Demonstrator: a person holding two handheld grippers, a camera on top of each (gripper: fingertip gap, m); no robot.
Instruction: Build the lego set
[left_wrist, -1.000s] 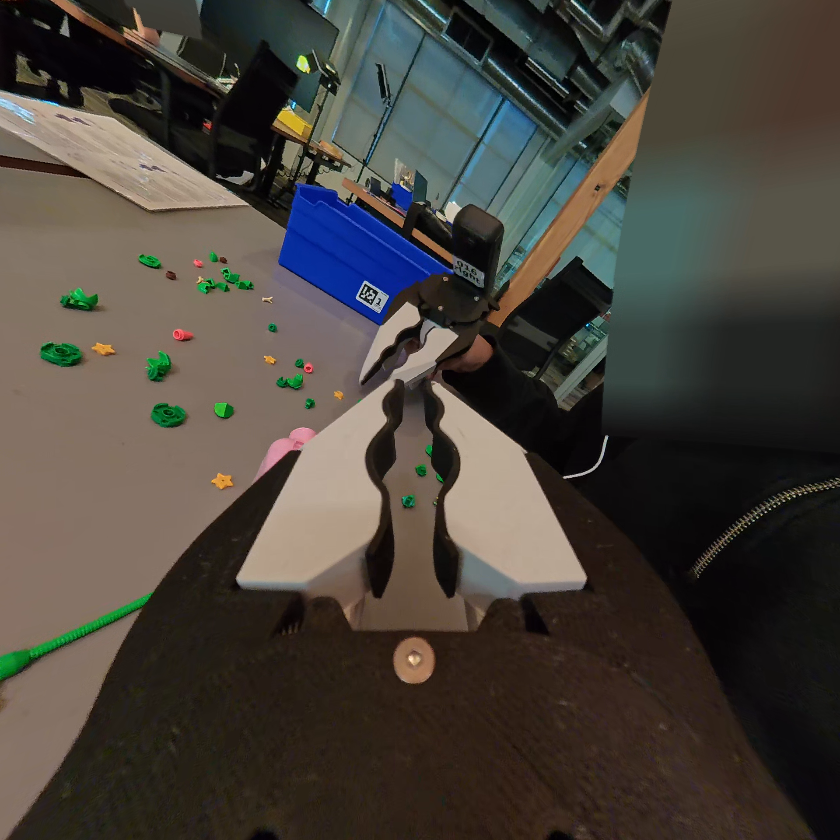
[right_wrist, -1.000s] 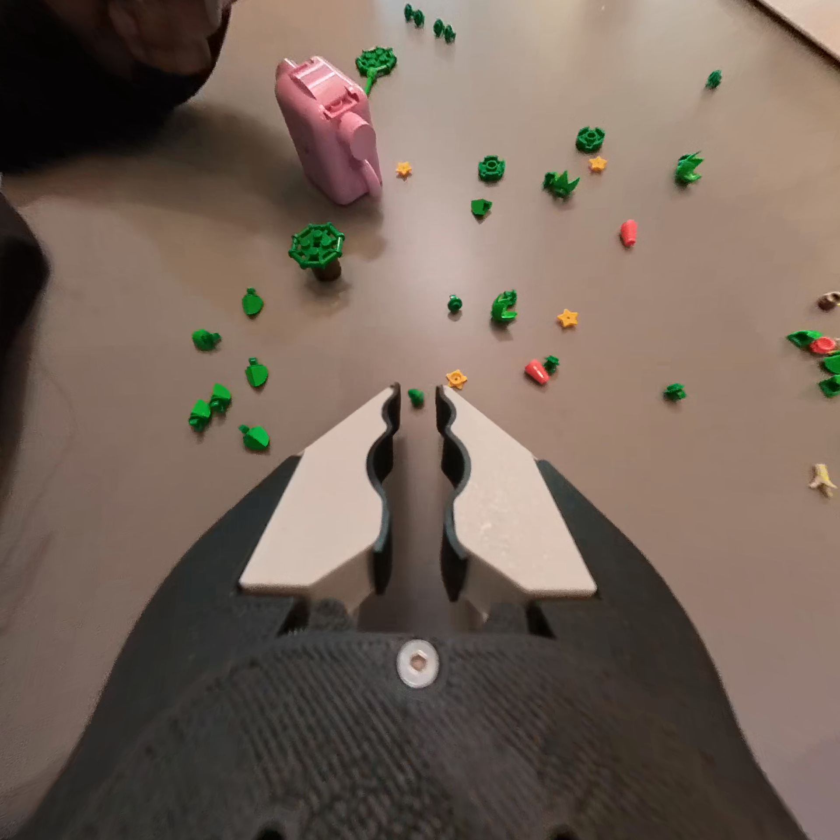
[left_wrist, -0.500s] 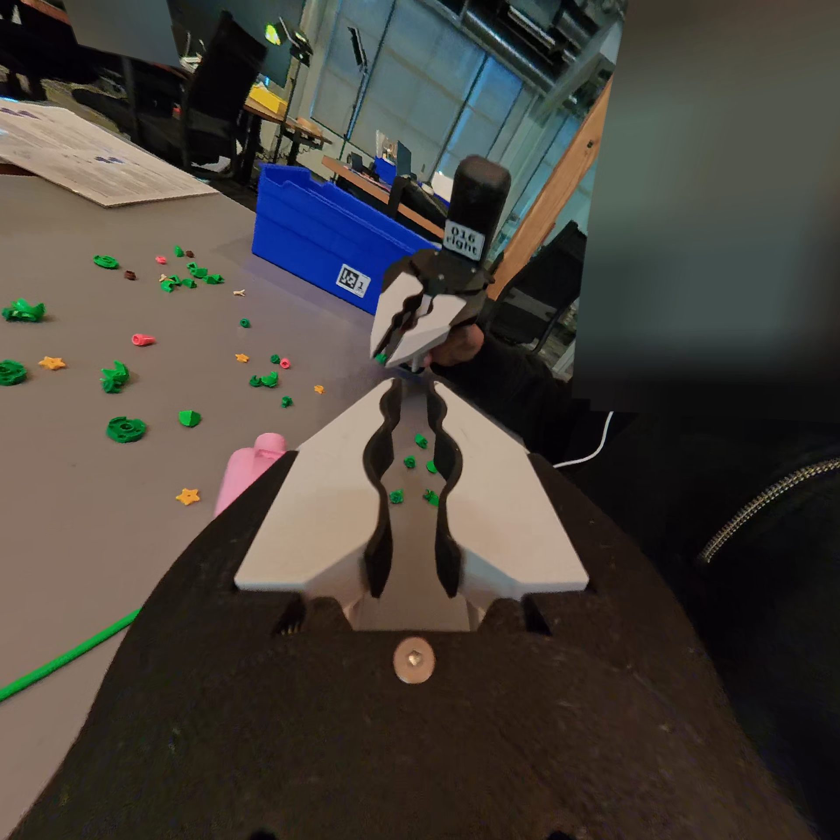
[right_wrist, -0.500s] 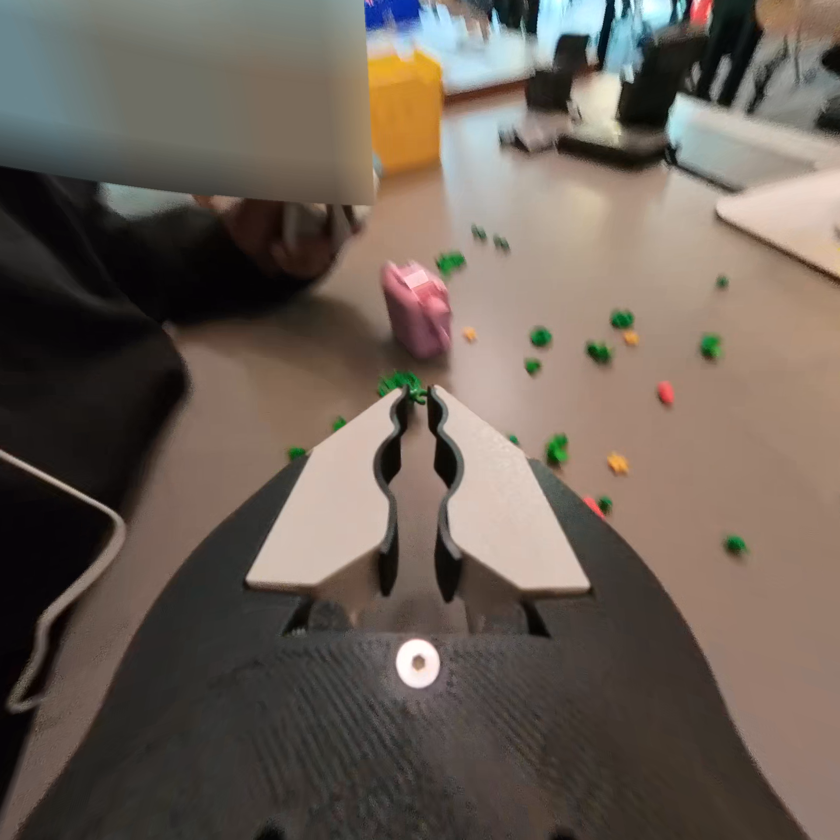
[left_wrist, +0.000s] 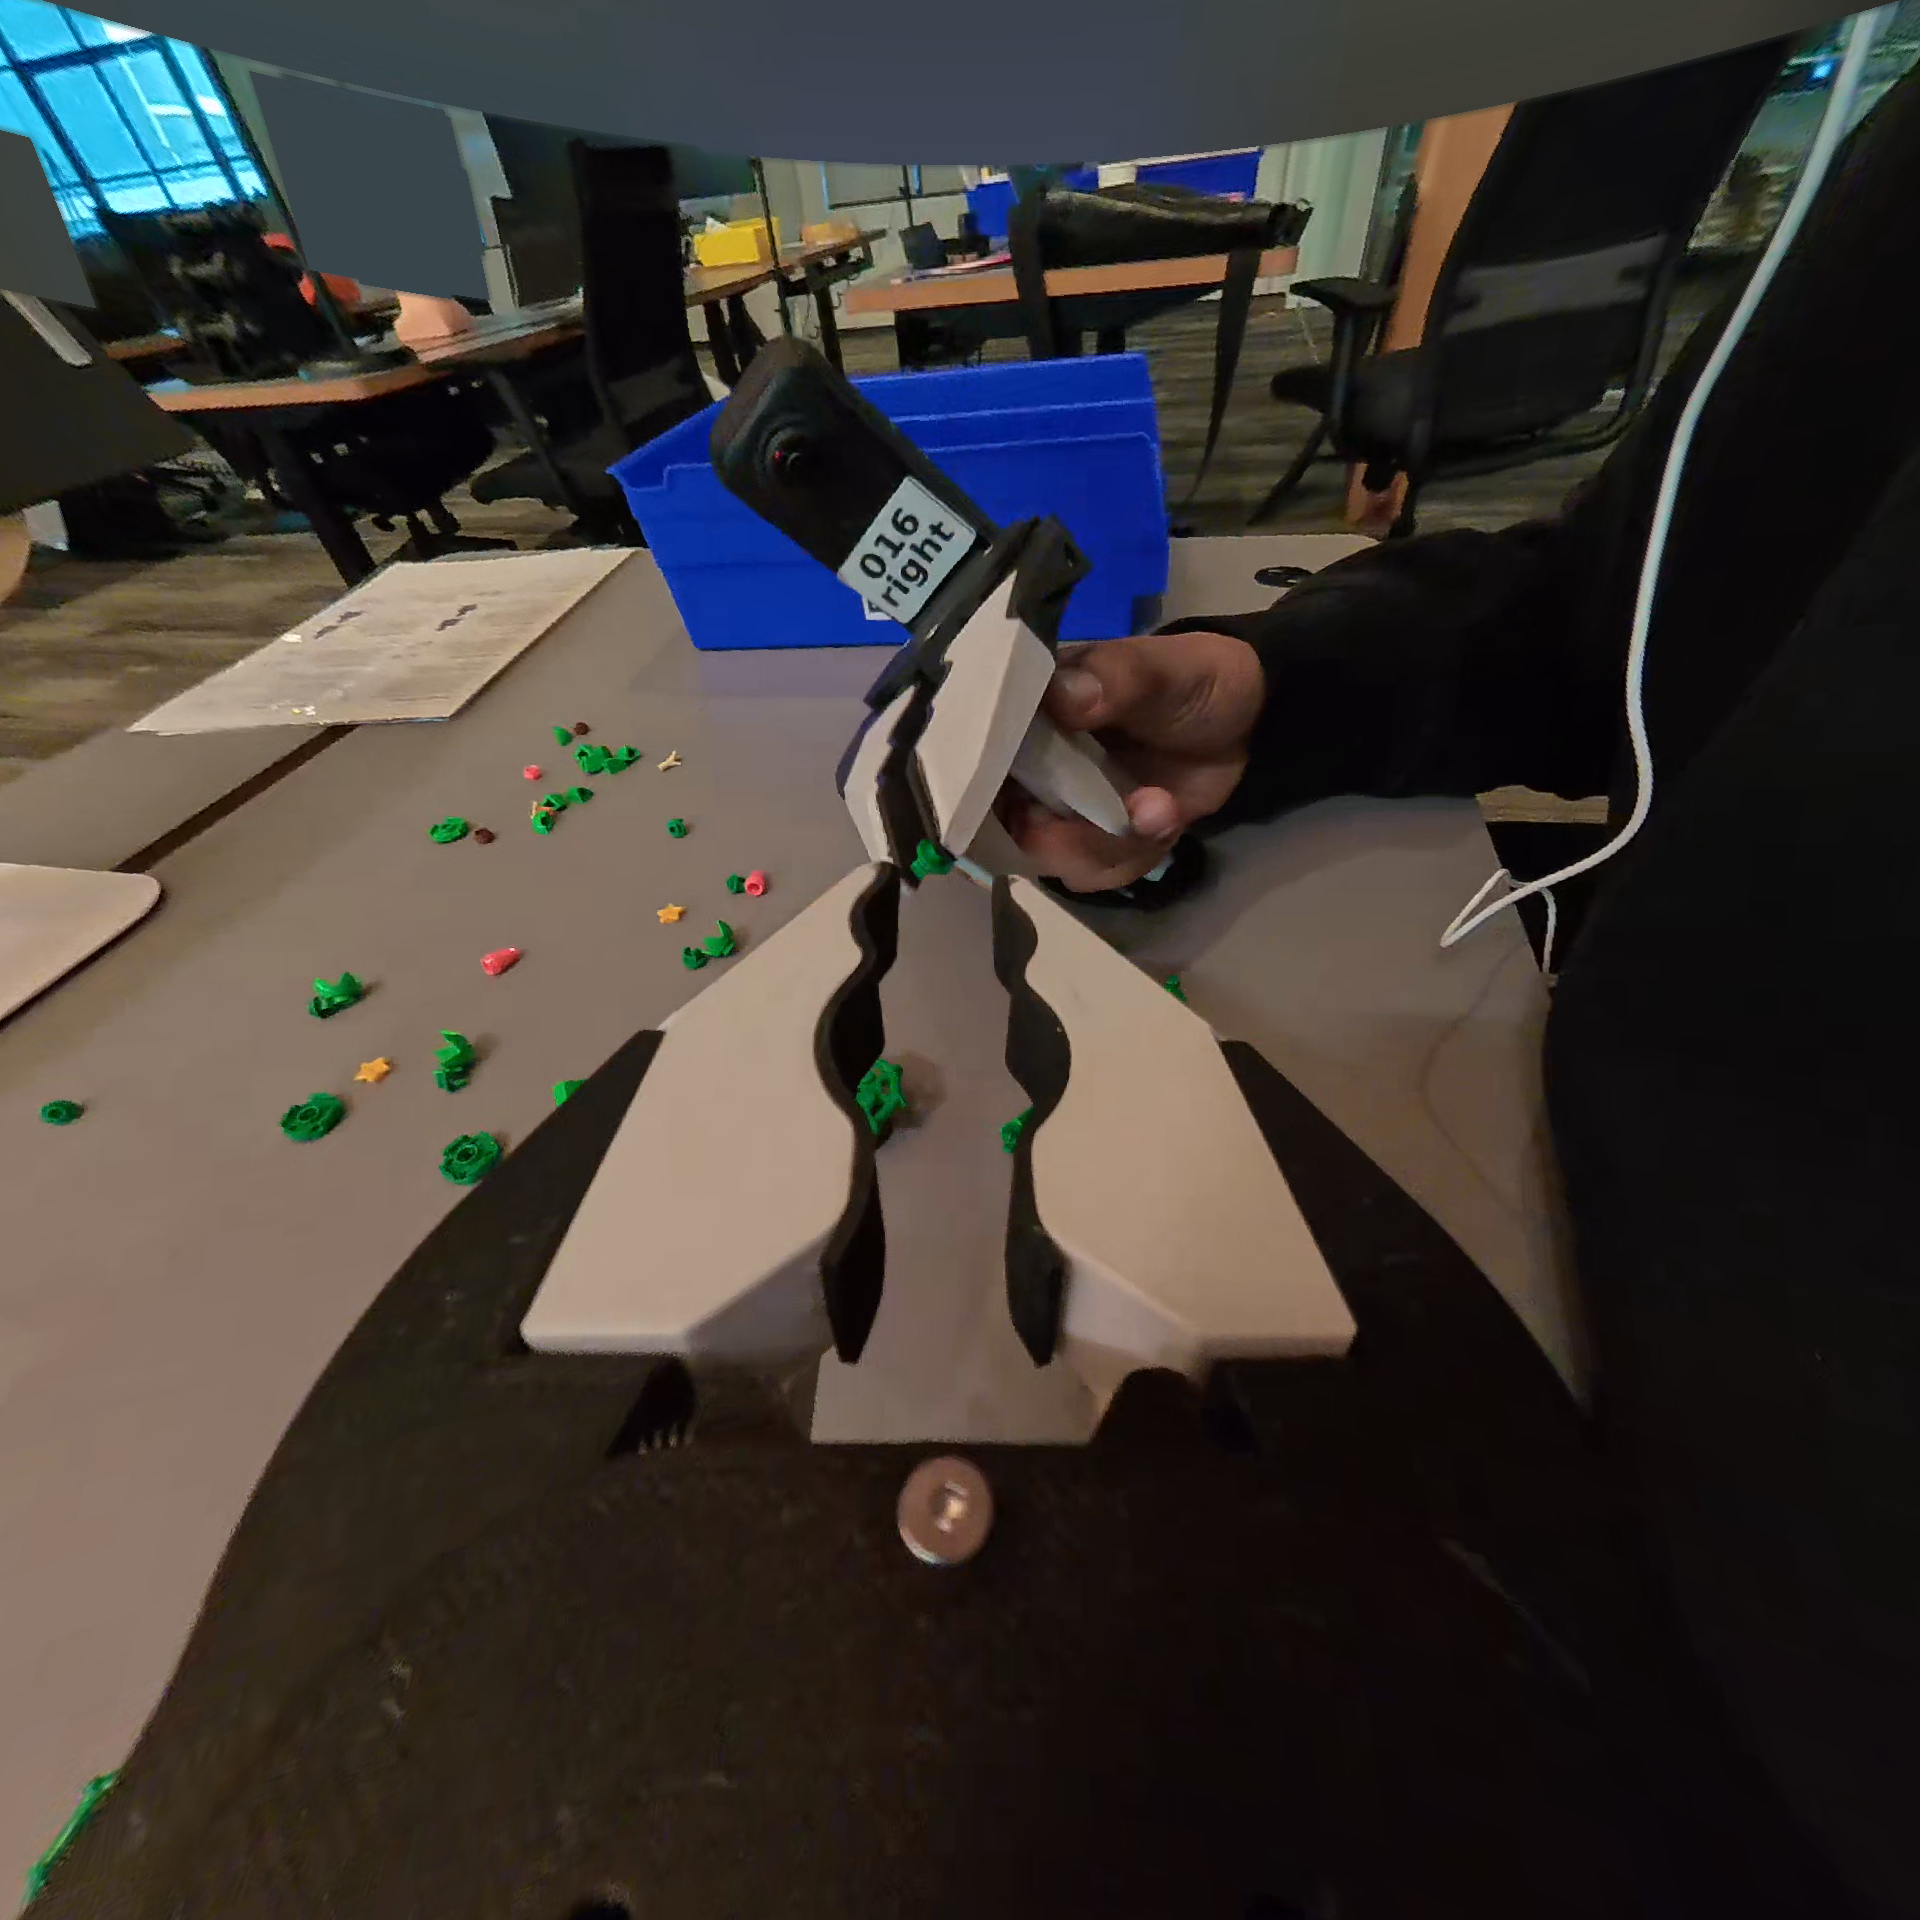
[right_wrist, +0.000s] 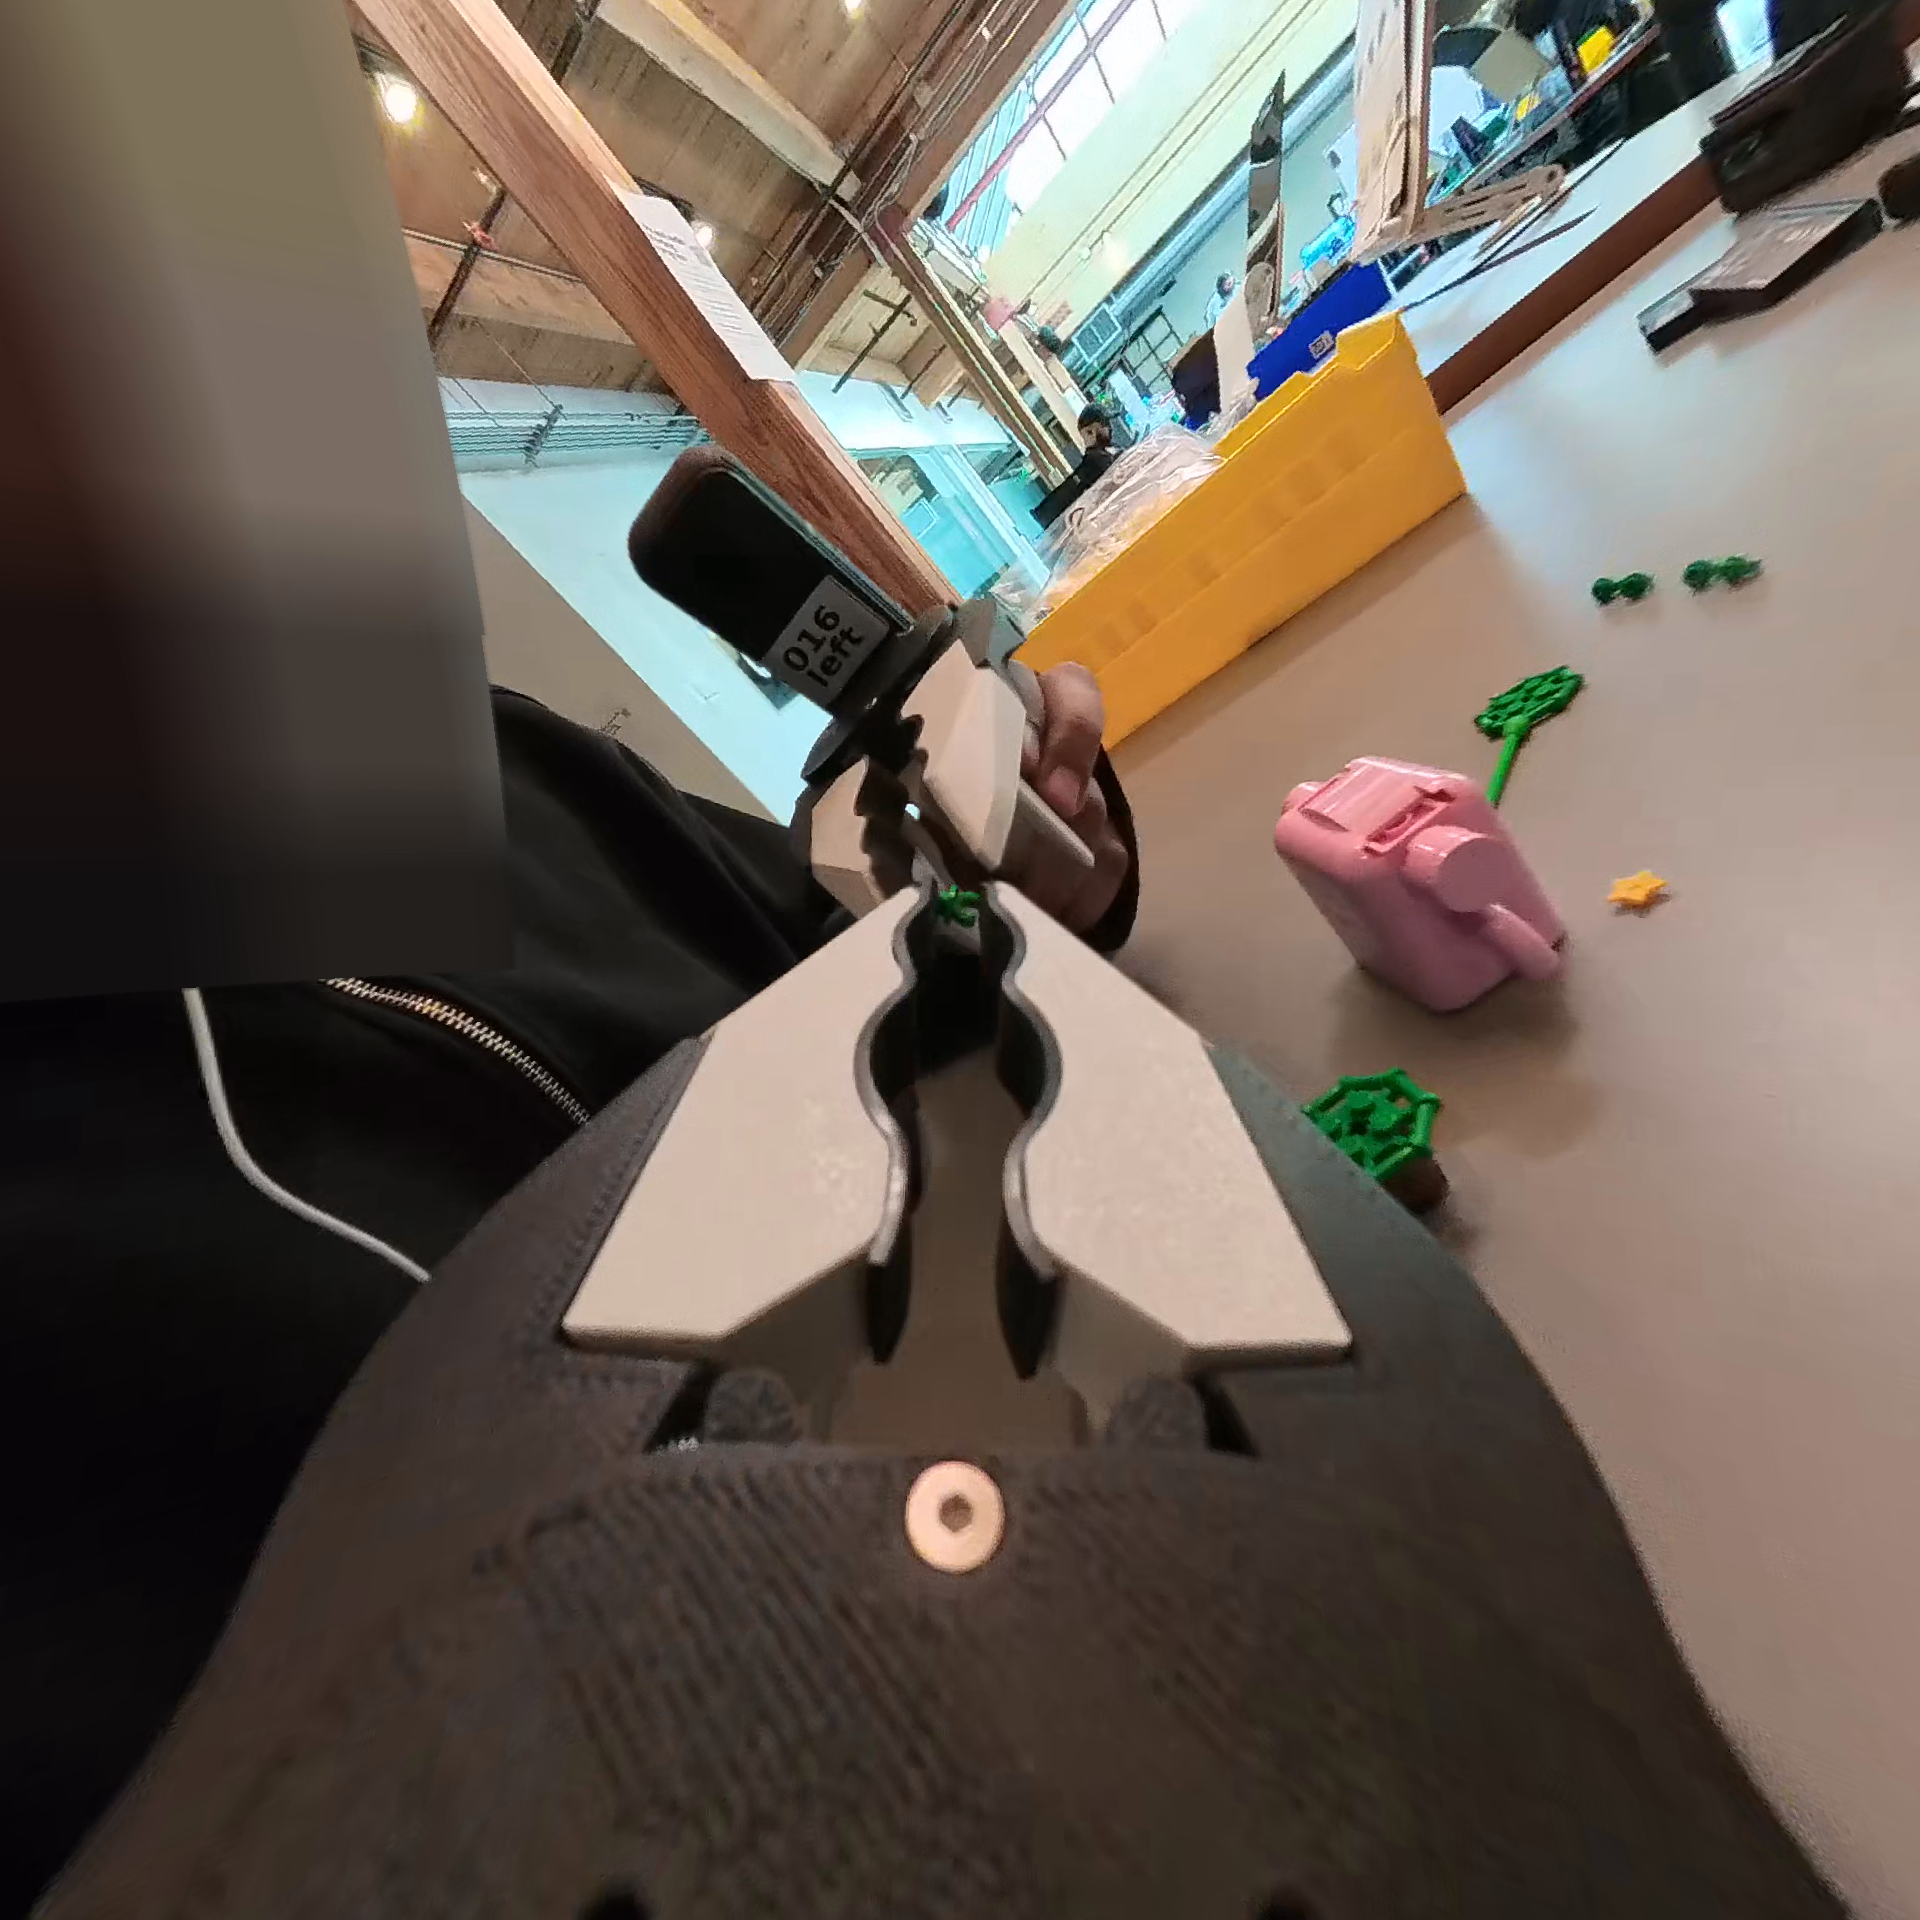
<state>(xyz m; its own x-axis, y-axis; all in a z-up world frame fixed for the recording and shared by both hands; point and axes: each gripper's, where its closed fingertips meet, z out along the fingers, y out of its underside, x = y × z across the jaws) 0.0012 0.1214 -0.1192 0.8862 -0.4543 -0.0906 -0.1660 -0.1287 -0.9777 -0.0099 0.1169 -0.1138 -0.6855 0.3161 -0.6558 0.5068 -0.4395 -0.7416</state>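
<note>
Grippers met tip-to-tip above table's near edge. Right gripper (right_wrist: 954, 906) clenched small green piece (right_wrist: 954, 904); left gripper (left_wrist: 940, 883) parted, empty. Advice: close left slowly on piece before right releases.

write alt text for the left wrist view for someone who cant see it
The right gripper, held in a hand, pinches a small green lego piece just past the tips of the open left gripper. Below, small green, orange and pink lego pieces lie scattered over a grey table, with a blue bin behind.
</note>
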